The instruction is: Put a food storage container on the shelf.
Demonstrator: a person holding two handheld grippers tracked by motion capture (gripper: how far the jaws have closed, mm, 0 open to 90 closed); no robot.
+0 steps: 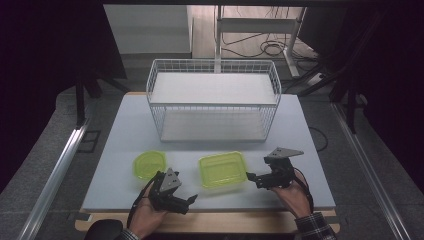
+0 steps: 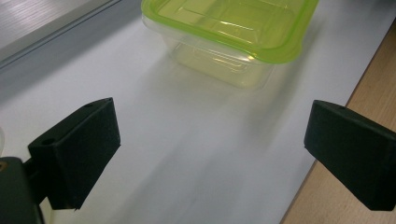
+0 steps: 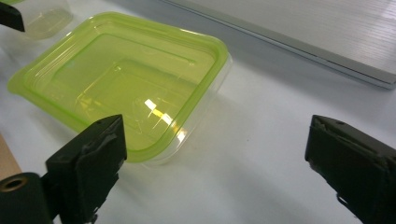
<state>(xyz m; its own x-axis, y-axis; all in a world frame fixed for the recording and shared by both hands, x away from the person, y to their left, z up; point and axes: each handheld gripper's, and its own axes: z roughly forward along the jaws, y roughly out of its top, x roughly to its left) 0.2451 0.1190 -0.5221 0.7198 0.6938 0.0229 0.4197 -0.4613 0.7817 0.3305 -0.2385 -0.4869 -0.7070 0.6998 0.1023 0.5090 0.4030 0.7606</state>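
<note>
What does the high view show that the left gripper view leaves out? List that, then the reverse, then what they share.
High view's extras: the wire basket at the table's far side, the round green-lidded container, and the right gripper, open.

Left gripper view's extras: the left gripper seen along its black pads, wide apart with nothing between them, and the clear walls under the green lid.

Shared: the rectangular green-lidded container, the white tabletop and its wooden edge.
</note>
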